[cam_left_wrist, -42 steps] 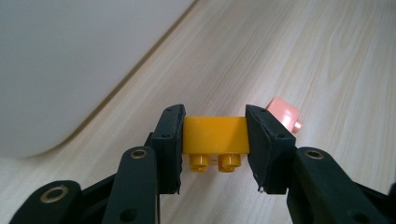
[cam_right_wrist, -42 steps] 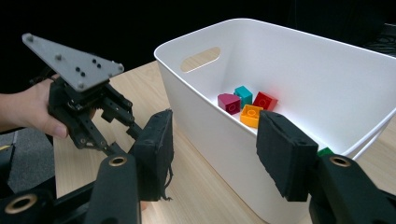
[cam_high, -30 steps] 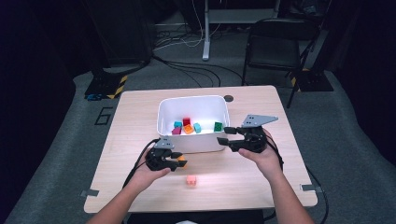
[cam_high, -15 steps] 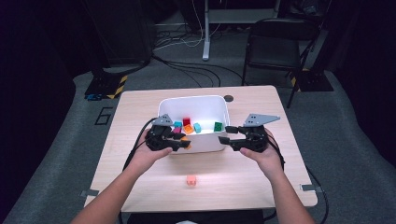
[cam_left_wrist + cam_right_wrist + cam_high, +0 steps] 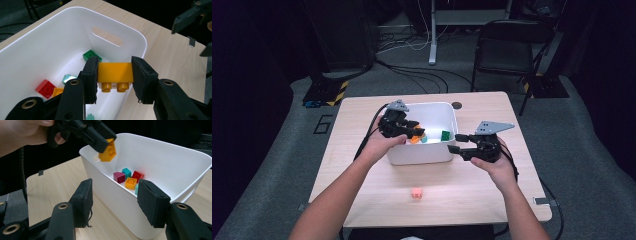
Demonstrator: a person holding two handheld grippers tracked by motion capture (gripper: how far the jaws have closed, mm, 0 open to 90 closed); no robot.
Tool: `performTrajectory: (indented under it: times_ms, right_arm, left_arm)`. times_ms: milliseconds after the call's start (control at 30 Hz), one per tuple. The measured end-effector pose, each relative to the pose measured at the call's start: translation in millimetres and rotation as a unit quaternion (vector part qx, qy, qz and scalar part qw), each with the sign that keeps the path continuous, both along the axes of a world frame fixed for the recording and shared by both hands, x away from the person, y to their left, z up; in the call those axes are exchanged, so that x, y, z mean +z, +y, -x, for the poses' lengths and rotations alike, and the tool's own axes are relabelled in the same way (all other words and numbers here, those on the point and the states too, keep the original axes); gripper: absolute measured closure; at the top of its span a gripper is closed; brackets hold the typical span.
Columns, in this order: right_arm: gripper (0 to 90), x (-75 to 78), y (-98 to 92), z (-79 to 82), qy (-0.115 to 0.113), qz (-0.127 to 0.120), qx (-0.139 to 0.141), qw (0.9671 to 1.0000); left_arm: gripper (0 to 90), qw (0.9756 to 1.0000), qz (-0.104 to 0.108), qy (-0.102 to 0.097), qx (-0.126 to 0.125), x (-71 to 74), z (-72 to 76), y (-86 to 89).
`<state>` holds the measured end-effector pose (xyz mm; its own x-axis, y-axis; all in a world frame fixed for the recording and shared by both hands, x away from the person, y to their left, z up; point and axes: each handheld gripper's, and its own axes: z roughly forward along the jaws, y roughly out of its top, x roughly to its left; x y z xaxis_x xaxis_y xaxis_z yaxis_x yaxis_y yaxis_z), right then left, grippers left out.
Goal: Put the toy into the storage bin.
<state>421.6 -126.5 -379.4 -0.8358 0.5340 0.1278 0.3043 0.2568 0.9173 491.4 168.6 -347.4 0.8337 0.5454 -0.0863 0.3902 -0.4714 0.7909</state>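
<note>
My left gripper point(image 5: 413, 131) hangs over the near-left part of the white bin point(image 5: 422, 153), shut on a yellow-orange brick point(image 5: 115, 72) whose studs point down. The right gripper view shows that brick point(image 5: 108, 151) above the bin's rim, pinched by the left gripper point(image 5: 101, 138). My right gripper point(image 5: 454, 142) stands open beside the bin's right front corner, with nothing between its pads point(image 5: 155, 205). In the bin point(image 5: 50, 45) lie a green brick point(image 5: 90, 55), a red brick point(image 5: 45, 87), a teal brick point(image 5: 68, 78) and several others.
A pink brick point(image 5: 416, 193) lies alone on the wooden table point(image 5: 492, 190) near its front edge. A folding chair point(image 5: 507, 50) and cables stand on the floor beyond the table.
My left gripper has risen from the table near the pink brick and moved forward over the bin, carrying the yellow-orange brick. The right gripper has kept still.
</note>
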Motion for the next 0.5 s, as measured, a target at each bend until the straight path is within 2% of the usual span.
performTrajectory:
  times_ms: [300, 500]
  right_arm:
    - [45.7, 0.6, -2.5, -0.6, 0.0, -0.004, -0.002, 1.0]
    - [45.7, 0.3, -4.1, -1.2, 0.0, -0.005, -0.003, 1.0]
  left_arm:
    - [58.6, 1.0, -0.001, 0.003, 0.0, -8.9, -31.7, -20.4]
    - [58.6, 0.9999, -0.016, 0.004, 0.0, -16.2, -50.9, -28.7]
